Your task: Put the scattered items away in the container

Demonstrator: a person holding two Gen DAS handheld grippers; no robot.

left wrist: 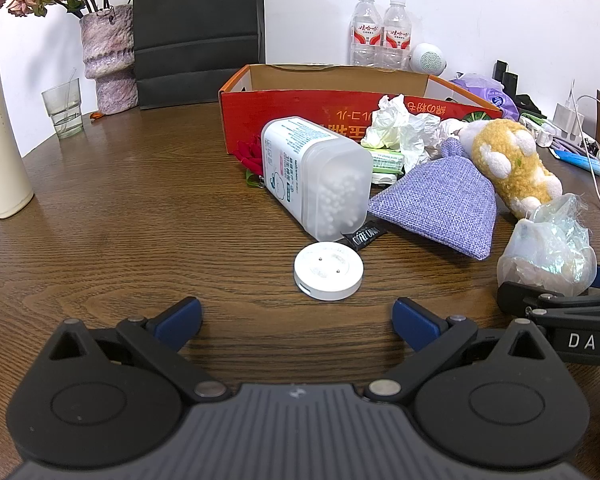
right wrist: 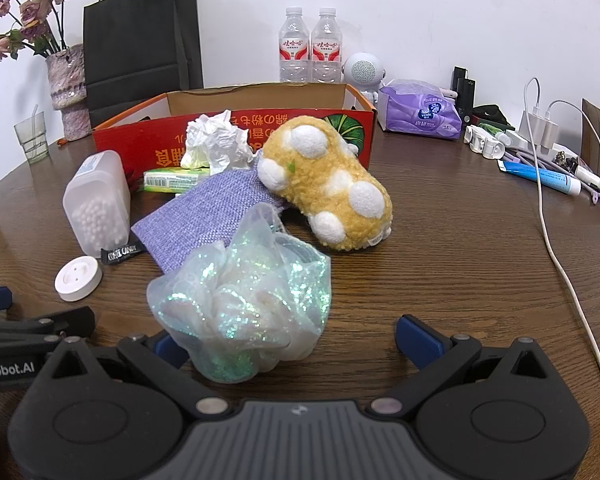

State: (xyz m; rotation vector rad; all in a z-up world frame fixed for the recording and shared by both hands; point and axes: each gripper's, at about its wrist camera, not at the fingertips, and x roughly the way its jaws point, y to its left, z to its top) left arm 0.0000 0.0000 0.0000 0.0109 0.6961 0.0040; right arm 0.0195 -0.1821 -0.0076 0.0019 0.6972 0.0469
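Note:
A red cardboard box [left wrist: 300, 116] [right wrist: 140, 140] stands open at the back of the wooden table. In front of it lie a cotton swab tub [left wrist: 320, 184] [right wrist: 96, 204], a purple pouch [left wrist: 440, 208] [right wrist: 204, 216], a yellow plush toy [left wrist: 508, 164] [right wrist: 328, 184], crumpled tissue [left wrist: 400, 128] [right wrist: 216, 140], a green packet [right wrist: 172, 180] and a white round puck [left wrist: 328, 270] [right wrist: 78, 278]. My left gripper [left wrist: 296, 320] is open, just short of the puck. My right gripper [right wrist: 292, 340] is open, with a glittery mesh bag [right wrist: 240, 300] [left wrist: 548, 252] between its fingers, against the left one.
A glass [left wrist: 62, 106], a vase of dried flowers [left wrist: 108, 60], a black paper bag [left wrist: 196, 32] and a cream flask [left wrist: 0, 128] stand at back left. Two water bottles [right wrist: 312, 48], a purple tissue pack [right wrist: 420, 112], chargers and cables [right wrist: 548, 208] lie at right.

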